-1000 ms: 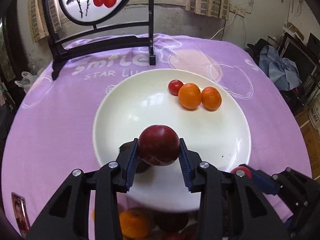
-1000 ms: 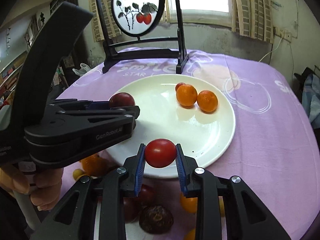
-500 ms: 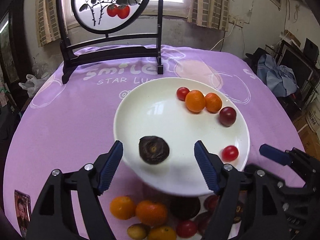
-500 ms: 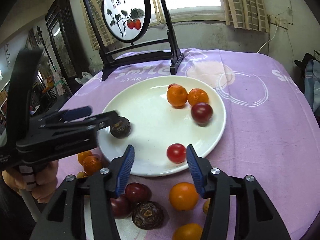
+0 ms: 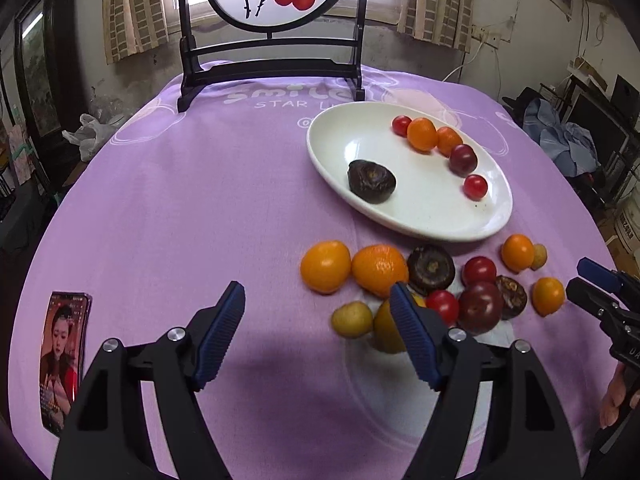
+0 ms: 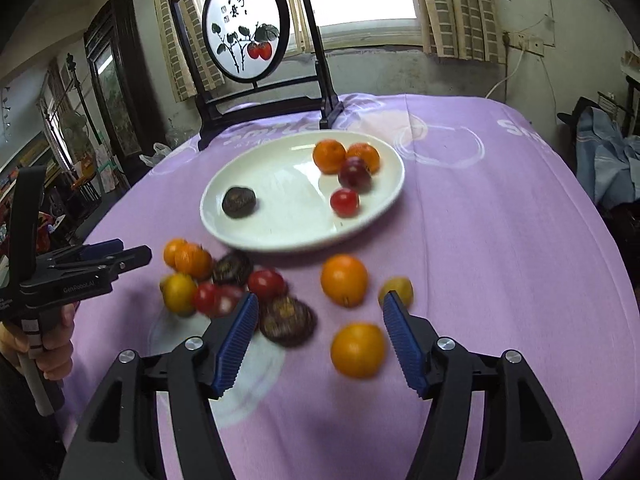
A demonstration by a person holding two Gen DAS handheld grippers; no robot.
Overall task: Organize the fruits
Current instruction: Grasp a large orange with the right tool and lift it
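1. The fruits lie in two groups on the purple tablecloth: some on the white plate, the rest loose on the cloth in front of the plate
2. On the plate sit a dark wrinkled fruit, a small red tomato, two oranges touching each other, a dark red plum and another red tomato
3. The loose pile holds oranges, red tomatoes, dark wrinkled fruits, a plum and small yellow fruits, mostly touching one another
4. The left gripper stands wide with only bare cloth between its blue pads; the pile lies to its right, and its right finger overlaps an orange fruit in the view
5. The right gripper is opening, and its pads press on nothing; an orange lies on the cloth between the fingers, nearer the right one, and a dark wrinkled fruit sits just beside the left pad
6. A phone lies at the left edge of the cloth, and a round painted screen stands behind the plate
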